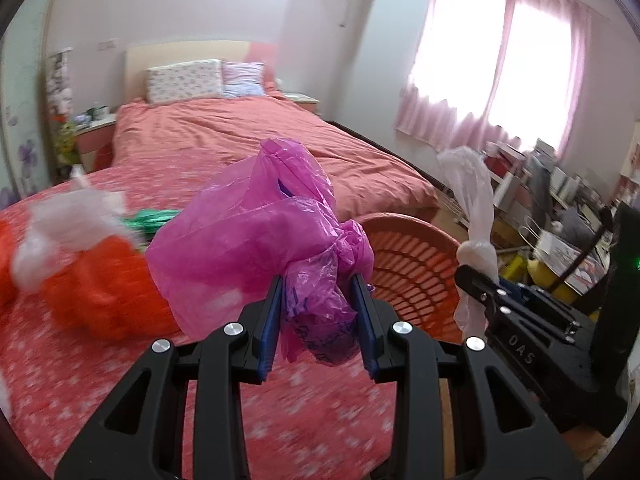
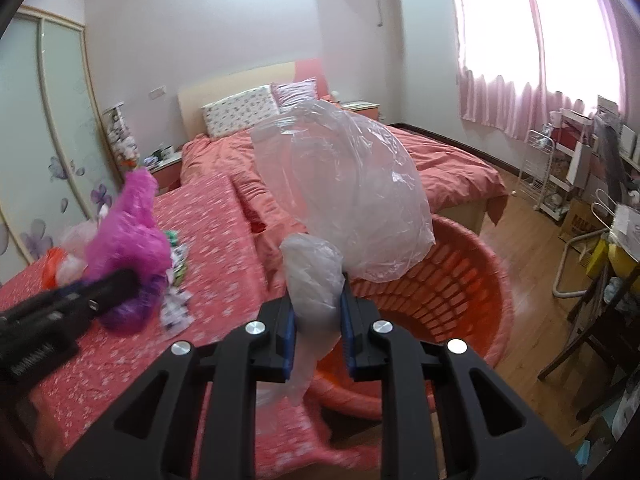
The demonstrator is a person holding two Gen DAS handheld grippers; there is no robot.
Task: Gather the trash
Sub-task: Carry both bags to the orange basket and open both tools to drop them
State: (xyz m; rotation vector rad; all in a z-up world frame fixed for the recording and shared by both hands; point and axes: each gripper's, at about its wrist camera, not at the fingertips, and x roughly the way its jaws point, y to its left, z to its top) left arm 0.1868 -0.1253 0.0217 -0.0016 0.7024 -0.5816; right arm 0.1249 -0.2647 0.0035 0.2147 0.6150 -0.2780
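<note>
The left gripper (image 1: 320, 300) clamps a knotted magenta bag (image 1: 256, 240); the right gripper (image 2: 318, 312) pinches a clear plastic bag (image 2: 352, 196) above the orange basket (image 2: 452, 280). An orange bag (image 1: 100, 292) and blurred white scraps (image 1: 68, 228) lie on the patterned cover (image 1: 280, 420) behind.

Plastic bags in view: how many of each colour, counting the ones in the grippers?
Magenta bag, in left gripper: 1
Clear bag, in right gripper: 1
Orange bag, on the table: 1
Whitish bag, on the orange one, blurred: 1
Total: 4
</note>
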